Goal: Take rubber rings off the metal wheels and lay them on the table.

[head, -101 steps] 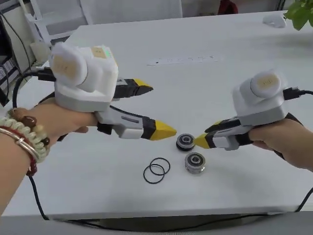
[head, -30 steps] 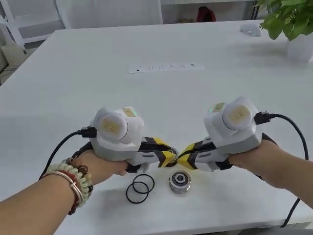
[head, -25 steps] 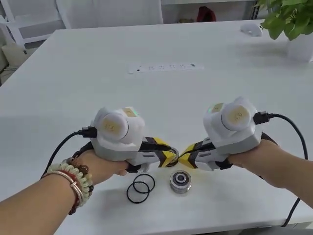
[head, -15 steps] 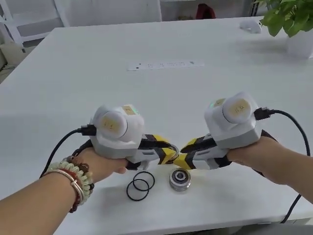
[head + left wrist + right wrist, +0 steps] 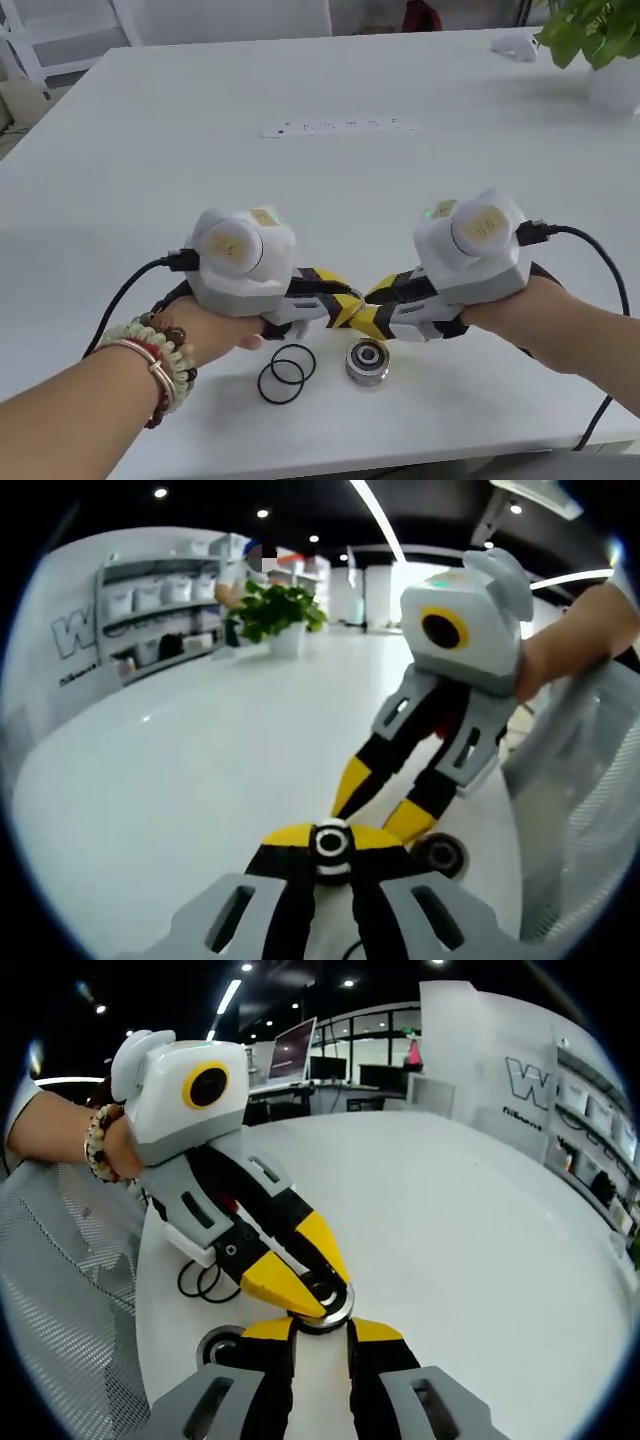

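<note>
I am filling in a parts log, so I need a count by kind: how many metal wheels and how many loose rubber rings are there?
Metal wheels: 2, one lying on the table at, one clamped in the left gripper at
Loose rubber rings: 2, overlapping on the table
Total: 4

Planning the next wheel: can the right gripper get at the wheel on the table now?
Probably not yet: the table wheel lies uncovered just below the right gripper, but its jaws are at the held wheel in the left gripper.
</note>
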A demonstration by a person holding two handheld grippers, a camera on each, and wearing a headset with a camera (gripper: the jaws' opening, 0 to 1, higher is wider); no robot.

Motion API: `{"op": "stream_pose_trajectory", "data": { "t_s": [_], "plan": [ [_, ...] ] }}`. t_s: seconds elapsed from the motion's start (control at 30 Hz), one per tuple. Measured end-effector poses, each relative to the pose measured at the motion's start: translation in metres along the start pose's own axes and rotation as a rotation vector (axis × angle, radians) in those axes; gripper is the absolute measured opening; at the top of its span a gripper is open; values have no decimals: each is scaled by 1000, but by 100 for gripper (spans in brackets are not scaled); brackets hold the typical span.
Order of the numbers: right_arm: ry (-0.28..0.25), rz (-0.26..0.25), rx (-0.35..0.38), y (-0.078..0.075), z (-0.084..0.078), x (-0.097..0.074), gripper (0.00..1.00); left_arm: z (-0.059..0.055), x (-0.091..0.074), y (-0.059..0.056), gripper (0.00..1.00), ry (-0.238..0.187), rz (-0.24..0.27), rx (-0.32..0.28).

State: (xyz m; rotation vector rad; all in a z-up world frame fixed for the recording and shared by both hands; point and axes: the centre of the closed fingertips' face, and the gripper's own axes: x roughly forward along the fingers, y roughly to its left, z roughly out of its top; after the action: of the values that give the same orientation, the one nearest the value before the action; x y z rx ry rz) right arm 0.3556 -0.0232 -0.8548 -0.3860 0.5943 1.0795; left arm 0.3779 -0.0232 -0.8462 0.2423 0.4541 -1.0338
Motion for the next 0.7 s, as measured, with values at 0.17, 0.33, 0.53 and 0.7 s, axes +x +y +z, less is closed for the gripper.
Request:
{"op": "stream_pose_trajectory", "data": {
  "t_s": [0.17,0.33,0.53,0.7],
  "plan": [
    [15,2,-6,-2,-2,6,15,0,0,0,13,1,2,-5],
    [29,5,-15,-1,-5,4,13,-1,-1,0,13,1,0,-6],
    [55,6,-6,-4,-8,9,6,-1,-1,0,13,1,0,-9],
    [65,4,-12,-3,-8,11,6,-1,-1,0,13,-1,0,-13]
  ]
}}
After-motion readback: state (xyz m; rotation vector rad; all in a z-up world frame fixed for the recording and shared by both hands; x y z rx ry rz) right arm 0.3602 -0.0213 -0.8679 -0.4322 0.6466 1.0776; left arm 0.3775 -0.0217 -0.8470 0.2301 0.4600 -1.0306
